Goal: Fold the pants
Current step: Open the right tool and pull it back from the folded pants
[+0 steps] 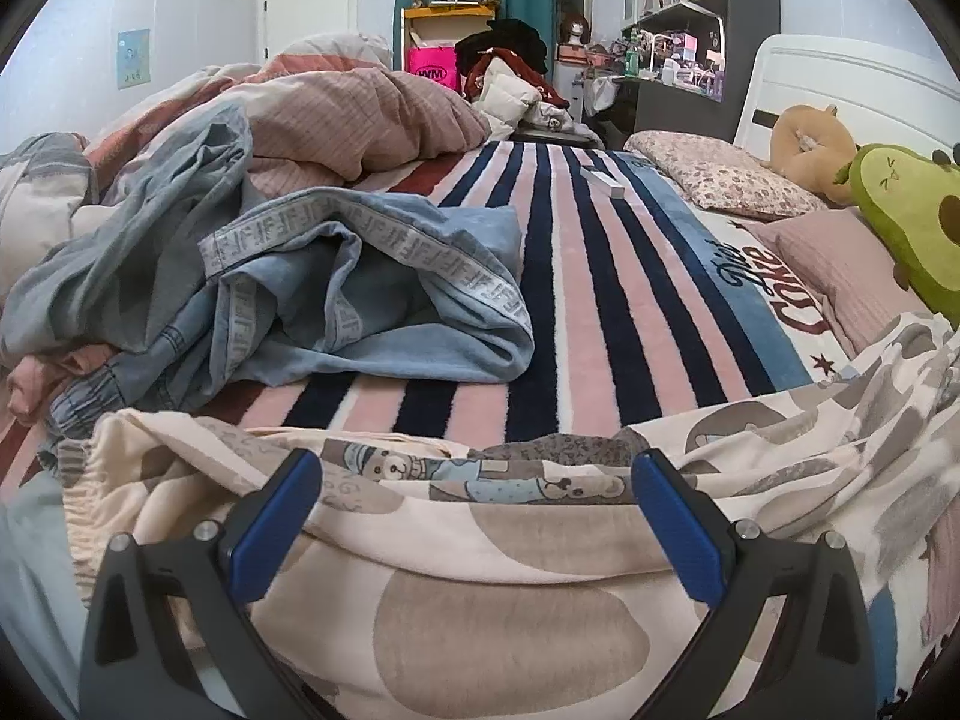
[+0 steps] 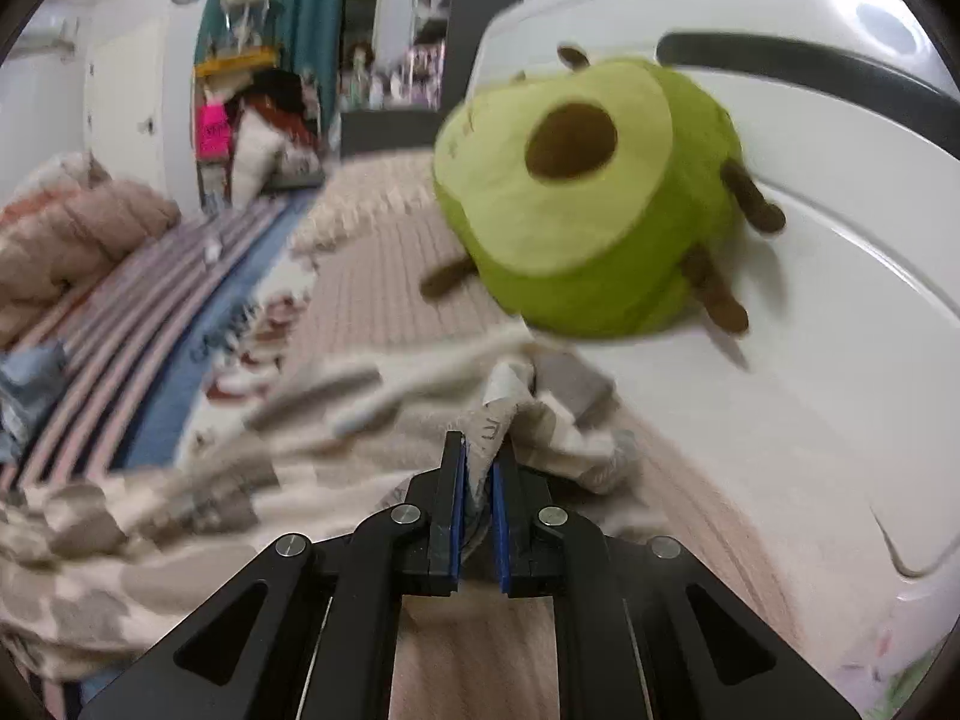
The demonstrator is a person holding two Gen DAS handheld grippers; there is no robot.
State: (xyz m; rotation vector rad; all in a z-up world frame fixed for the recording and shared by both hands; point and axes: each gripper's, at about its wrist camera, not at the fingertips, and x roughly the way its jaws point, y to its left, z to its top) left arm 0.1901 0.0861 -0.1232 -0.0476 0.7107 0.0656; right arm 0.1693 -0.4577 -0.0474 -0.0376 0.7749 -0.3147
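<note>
The patterned pants, cream cloth printed with grey-brown blotches and little bears, are lying rumpled across the near end of the striped blanket, with one end trailing off toward the avocado plush.

The right gripper is pinching a bunched corner of the pants between its blue pads, just below the avocado plush in its own view; the jaws are pressed nearly together with only a thin wad of fabric between them. That view is smeared with motion blur, so how much cloth is caught is hard to tell. The left gripper is standing spread wide over the pants' near edge, its fingers straddling the cloth and pinching nothing.

The main risks, as I judge them:
- The right grip looks to be holding only a small pucker. A quick pull could let the cloth slip out, dropping that end in a heap.
- With the left jaws gripping nothing, one end of the pants is being left loose, so any pull on the right is likely to drag the garment along the striped blanket instead of stretching it flat.
- The blue jeans, heaped on the striped blanket just beyond the pants, are close enough to snag or be swept along.
- The avocado plush is sitting near the gripped corner and could get knocked.
</note>
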